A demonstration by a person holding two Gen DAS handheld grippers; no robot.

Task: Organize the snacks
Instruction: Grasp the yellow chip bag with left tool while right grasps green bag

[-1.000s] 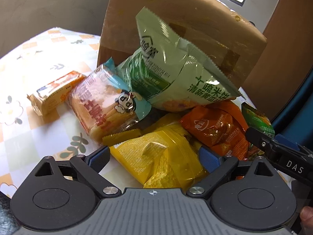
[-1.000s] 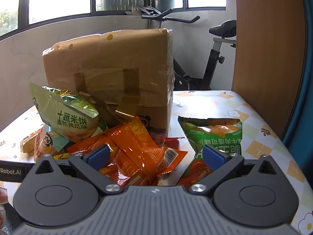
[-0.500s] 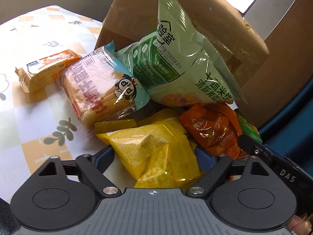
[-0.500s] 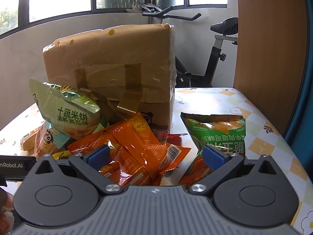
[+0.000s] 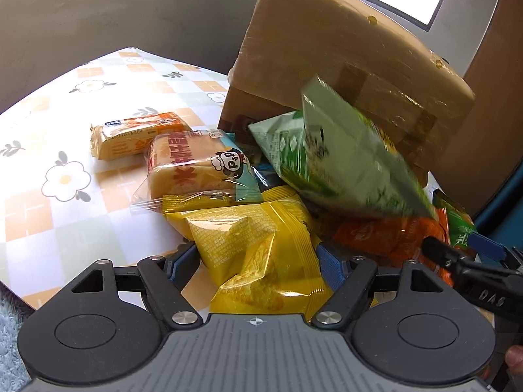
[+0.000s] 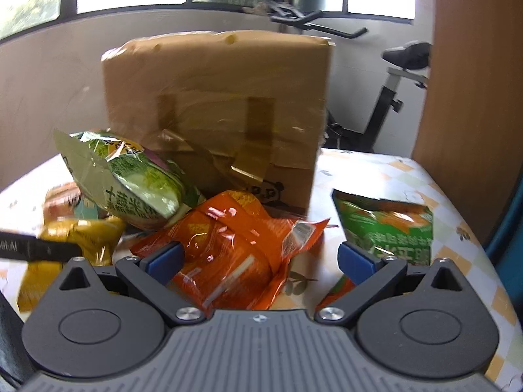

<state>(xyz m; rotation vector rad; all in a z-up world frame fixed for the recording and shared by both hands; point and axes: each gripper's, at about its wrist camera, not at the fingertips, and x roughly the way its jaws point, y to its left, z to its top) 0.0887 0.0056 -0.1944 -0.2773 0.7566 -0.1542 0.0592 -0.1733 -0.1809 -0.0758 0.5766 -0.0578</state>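
Observation:
A pile of snack packets lies before a taped cardboard box (image 5: 343, 65). My left gripper (image 5: 256, 261) is open, its blue pads on either side of a yellow packet (image 5: 261, 245). Behind it lie a bread packet with a panda face (image 5: 196, 166), an orange-labelled cake bar (image 5: 137, 134) and a pale green rice-cracker bag (image 5: 343, 160). My right gripper (image 6: 260, 258) is open around an orange packet (image 6: 228, 245). The green rice-cracker bag (image 6: 130, 179) leans at its left and a green-orange bag (image 6: 389, 225) lies at its right.
The table has a checked cloth with flowers (image 5: 65, 179). The box (image 6: 215, 114) stands upright behind the pile. A wooden panel (image 6: 474, 98) rises at the right, and an exercise bike (image 6: 392, 81) stands beyond the table. The table's right edge (image 6: 490, 261) is near.
My left gripper has moved forward so the yellow packet sits deeper between its pads, and its view has swung left. My right gripper has advanced over the orange packet. The green bag looks tilted.

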